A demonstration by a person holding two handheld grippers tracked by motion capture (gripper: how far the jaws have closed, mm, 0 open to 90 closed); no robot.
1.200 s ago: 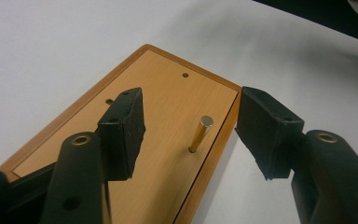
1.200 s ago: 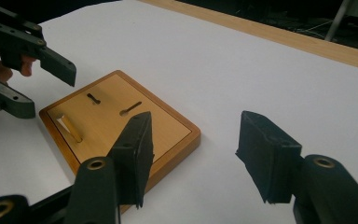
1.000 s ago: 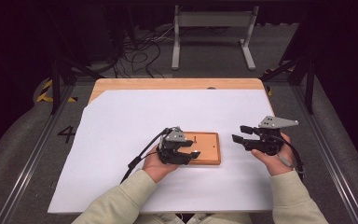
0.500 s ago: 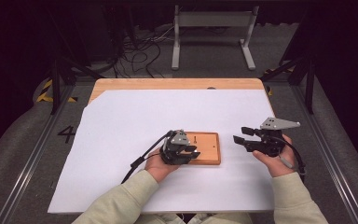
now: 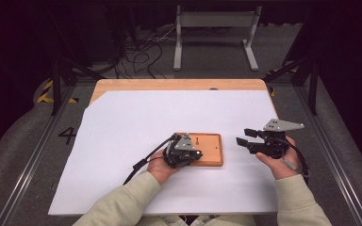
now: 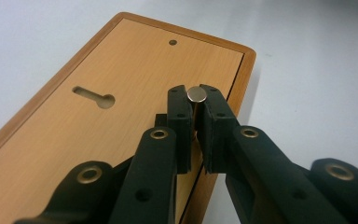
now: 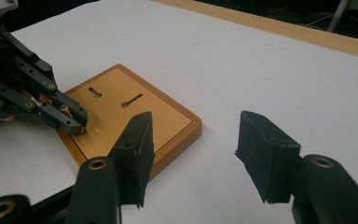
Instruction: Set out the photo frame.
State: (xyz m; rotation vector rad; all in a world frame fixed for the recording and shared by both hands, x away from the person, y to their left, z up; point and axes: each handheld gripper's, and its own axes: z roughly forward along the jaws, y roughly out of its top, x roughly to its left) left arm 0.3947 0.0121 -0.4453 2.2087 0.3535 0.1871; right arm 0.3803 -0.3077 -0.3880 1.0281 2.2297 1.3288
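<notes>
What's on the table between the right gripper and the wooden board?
Nothing: between the right gripper and the wooden board the high view shows bare white sheet; the right gripper view agrees.

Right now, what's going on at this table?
A person works with two handheld grippers over a flat rectangular wooden board with keyhole slots, lying on a white sheet. The left gripper has just been closing and now pinches a small silver metal pin at the board's edge. The right gripper waits open beside the board, holding nothing.
</notes>
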